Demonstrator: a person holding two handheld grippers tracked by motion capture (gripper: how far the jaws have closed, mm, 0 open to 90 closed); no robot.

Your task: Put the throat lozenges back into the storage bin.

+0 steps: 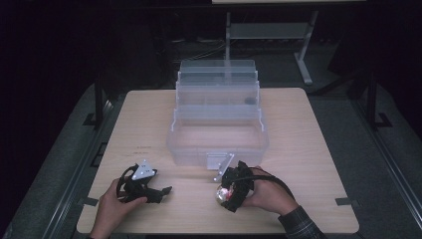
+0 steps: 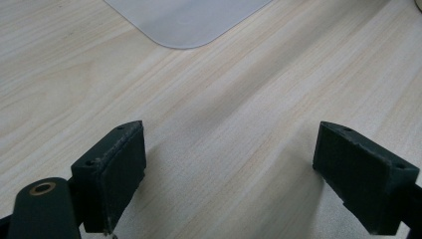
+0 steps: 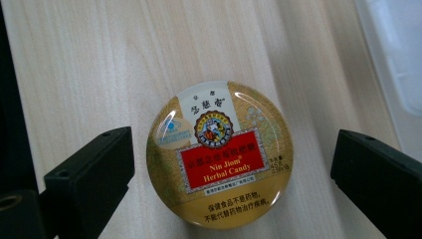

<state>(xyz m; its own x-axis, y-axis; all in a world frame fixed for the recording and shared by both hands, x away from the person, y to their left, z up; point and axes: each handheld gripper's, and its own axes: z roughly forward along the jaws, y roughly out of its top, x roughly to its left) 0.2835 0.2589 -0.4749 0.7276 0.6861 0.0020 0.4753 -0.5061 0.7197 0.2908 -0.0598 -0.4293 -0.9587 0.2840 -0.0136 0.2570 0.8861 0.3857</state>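
Observation:
A round gold candy tin [image 3: 219,155] with a red label lies flat on the wooden table [image 1: 308,149]. My right gripper [image 3: 234,179] is open, its jaws either side of the tin with gaps on both sides. From above, the tin [image 1: 222,194] shows under the right gripper [image 1: 230,195], near the table's front. My left gripper [image 1: 161,191] rests at the front left, open, with bare table between its jaws [image 2: 229,169]. A clear plastic tiered box [image 1: 218,124] stands open in the middle of the table.
The box's front latch [image 1: 219,164] faces the right gripper, a short way from it. A corner of the clear box [image 2: 186,20] shows ahead of the left gripper. The table's front edge is near both hands. Dark floor and a stand lie beyond the table.

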